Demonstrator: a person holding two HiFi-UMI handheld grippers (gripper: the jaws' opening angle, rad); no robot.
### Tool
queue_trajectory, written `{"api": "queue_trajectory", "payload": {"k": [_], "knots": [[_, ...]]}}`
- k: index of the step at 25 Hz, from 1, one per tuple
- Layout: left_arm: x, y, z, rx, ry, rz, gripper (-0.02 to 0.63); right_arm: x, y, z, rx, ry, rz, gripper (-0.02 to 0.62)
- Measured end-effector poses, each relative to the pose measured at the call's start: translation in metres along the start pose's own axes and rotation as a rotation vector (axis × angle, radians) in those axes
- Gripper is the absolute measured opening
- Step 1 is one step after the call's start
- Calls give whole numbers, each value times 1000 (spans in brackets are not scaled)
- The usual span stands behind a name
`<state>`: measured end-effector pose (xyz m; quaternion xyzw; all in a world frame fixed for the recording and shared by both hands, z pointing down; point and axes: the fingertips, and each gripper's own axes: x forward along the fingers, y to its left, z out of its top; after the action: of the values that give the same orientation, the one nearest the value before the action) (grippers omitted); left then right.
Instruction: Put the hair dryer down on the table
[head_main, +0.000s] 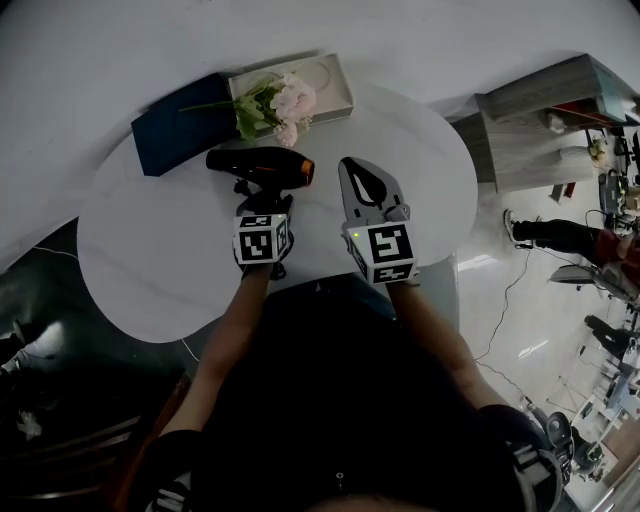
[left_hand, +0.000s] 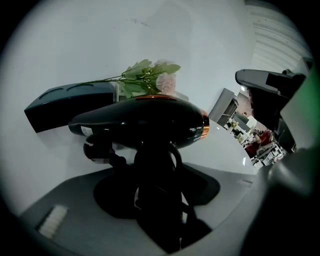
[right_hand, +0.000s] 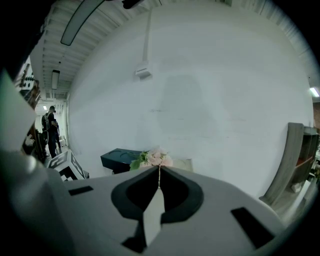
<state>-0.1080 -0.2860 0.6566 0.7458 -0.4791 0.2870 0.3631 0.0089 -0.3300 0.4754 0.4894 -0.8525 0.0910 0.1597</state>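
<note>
A black hair dryer (head_main: 262, 165) with an orange ring at its nozzle is held level over the white table (head_main: 150, 250), nozzle to the right. My left gripper (head_main: 264, 203) is shut on its handle from below. In the left gripper view the hair dryer (left_hand: 145, 122) fills the middle, and its handle runs down between the jaws of the left gripper (left_hand: 152, 172). My right gripper (head_main: 347, 163) hovers just right of the nozzle, shut and empty. In its own view the right gripper (right_hand: 159, 169) has its tips meeting.
A dark blue box (head_main: 175, 125) and a white box (head_main: 335, 90) with pink flowers (head_main: 285, 103) lie at the table's back, just beyond the dryer. Grey shelving (head_main: 540, 120) stands off the table to the right. A person (right_hand: 51, 131) stands far off.
</note>
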Motion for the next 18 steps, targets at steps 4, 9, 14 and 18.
{"api": "queue_trajectory", "payload": {"k": [4,9,14,18], "knots": [[5,0,-2,13,24,21,244,-1,1,1,-8,-1,3,14],[11,2,-6,31,51,53,245,-3,2,1,-21,-8,9,14],[11,1,-5,27,52,35,269,-9,1,1,-25,-16,16,14],[-2,-1,-2,-12,10,-8,331,-14,3,3,-23,-28,28,14]]}}
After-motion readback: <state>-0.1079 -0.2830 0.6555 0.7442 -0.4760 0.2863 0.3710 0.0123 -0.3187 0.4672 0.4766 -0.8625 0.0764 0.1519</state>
